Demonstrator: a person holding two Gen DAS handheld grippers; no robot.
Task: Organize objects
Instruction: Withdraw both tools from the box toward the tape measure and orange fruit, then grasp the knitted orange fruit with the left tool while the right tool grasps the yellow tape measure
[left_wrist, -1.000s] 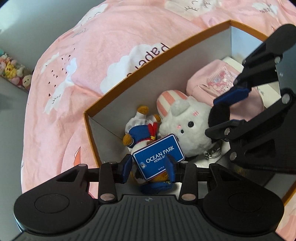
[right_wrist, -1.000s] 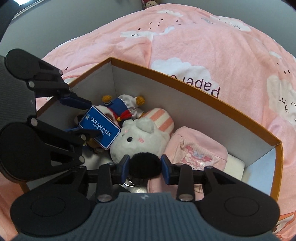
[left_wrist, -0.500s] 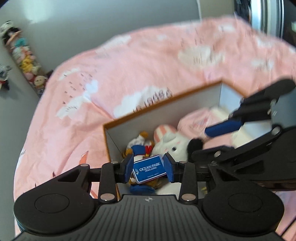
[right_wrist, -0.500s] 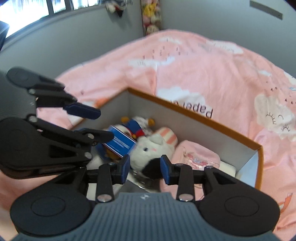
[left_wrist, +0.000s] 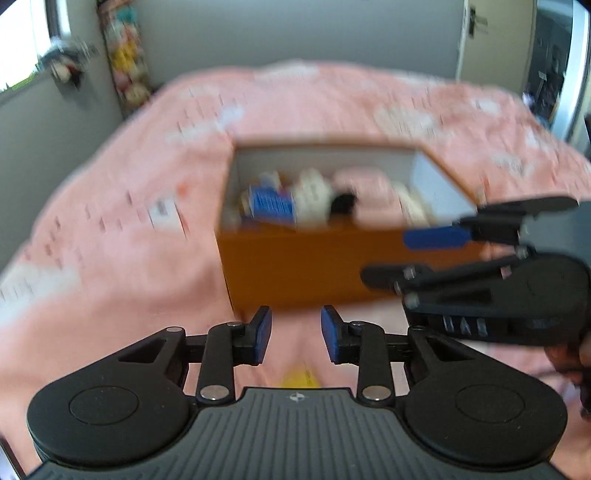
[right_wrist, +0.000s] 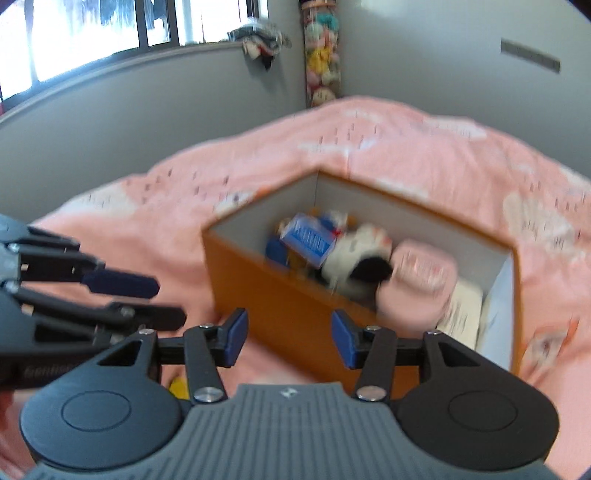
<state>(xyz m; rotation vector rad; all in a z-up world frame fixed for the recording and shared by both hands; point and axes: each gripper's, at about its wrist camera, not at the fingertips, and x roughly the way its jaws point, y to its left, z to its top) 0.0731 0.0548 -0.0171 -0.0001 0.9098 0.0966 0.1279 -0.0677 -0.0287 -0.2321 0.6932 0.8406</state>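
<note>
An orange cardboard box (right_wrist: 280, 295) with a pale inner lining is seen standing on a bed covered by a pink cloud-print duvet (right_wrist: 424, 147). Inside the box, a small plush figure with a blue "Ocean Park" tag (right_wrist: 308, 242) is lodged at the left end, a white plush rabbit (right_wrist: 354, 251) with a black patch is pressed against it, and a pink pouch (right_wrist: 421, 280) is packed beside the rabbit, with a pale flat item at the right end (too blurred to be identified).

The left gripper (left_wrist: 295, 334) is held outside the box, in front of its near orange wall, above the duvet. Its blue-padded fingers (left_wrist: 260, 334) are closing, a moderate gap is left between them, and nothing is held there. The right gripper (right_wrist: 286, 338) is likewise held short of the box, in front of its near wall; its fingers (right_wrist: 341, 343) are opening, and nothing is gripped between them. In each wrist view the other gripper is seen alongside, at the side edge of the frame.

A yellow object (left_wrist: 301, 378) is partly visible on the duvet just behind the left gripper's fingers (its shape cannot be told). In the room's corner, a tall column of small plush toys (right_wrist: 321, 55) is hung against the grey wall, and a window (right_wrist: 92, 29) is seen at the left.
</note>
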